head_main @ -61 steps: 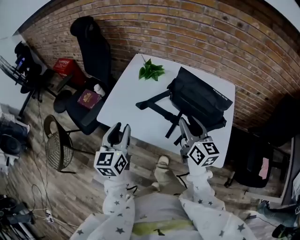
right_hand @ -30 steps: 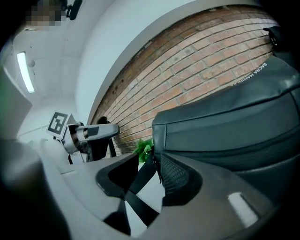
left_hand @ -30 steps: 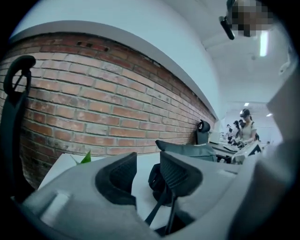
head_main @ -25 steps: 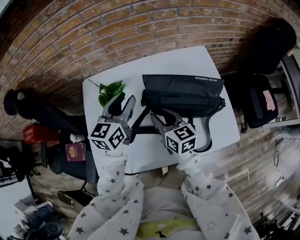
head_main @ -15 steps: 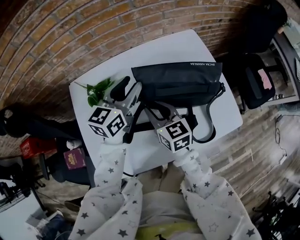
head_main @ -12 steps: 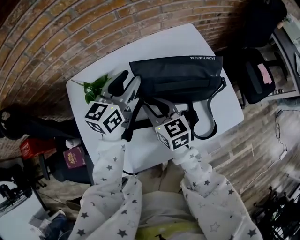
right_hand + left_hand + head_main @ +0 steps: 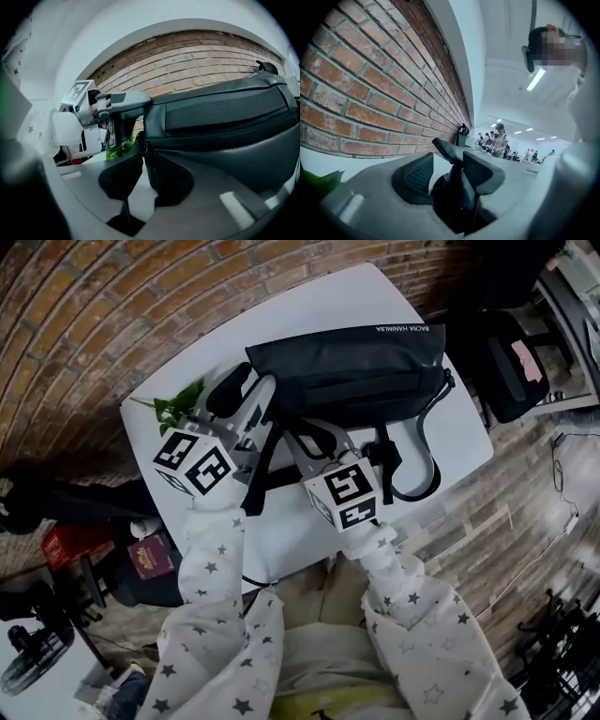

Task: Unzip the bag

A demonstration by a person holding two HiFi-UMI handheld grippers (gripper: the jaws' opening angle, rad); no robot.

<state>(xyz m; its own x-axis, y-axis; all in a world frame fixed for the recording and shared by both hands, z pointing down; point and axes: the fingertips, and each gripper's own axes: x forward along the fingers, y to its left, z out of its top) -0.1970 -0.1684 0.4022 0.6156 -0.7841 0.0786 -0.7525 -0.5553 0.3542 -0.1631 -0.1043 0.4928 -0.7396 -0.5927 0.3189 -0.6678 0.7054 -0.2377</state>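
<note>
Lying flat on the white square counter [image 7: 281, 531], the black fabric shoulder bag [image 7: 347, 362] has its long side toward the red brick wall [image 7: 112, 315] and its printed edge away from the person. Its black webbing strap [image 7: 424, 479] loops off the right end onto the counter top. A small sprig of green leaves [image 7: 178, 409] lies just beside the bag's left end.

The left tongs [image 7: 247, 399] sit at that left end and point about level. In the left gripper view their jaws stand wide apart and have just been opening, with a black tab or strap end of the bag [image 7: 449, 154] rising between them, close to the right-hand pad; no pad visibly presses on it.

The right tongs [image 7: 314, 437] come at the bag's near side, tilted slightly down. In the right gripper view the bag fills the right half, and the left end of its zip [image 7: 142, 147] hangs between the pads. These jaws have just been closing and now leave only a narrow gap. The pads flank the zip's end but are not seen to pinch it. The zip line runs shut along the bag's side.

Each pair of tongs carries a white cube with black square markers [image 7: 195, 465], and star-printed sleeves [image 7: 211, 559] reach back from them.
</note>
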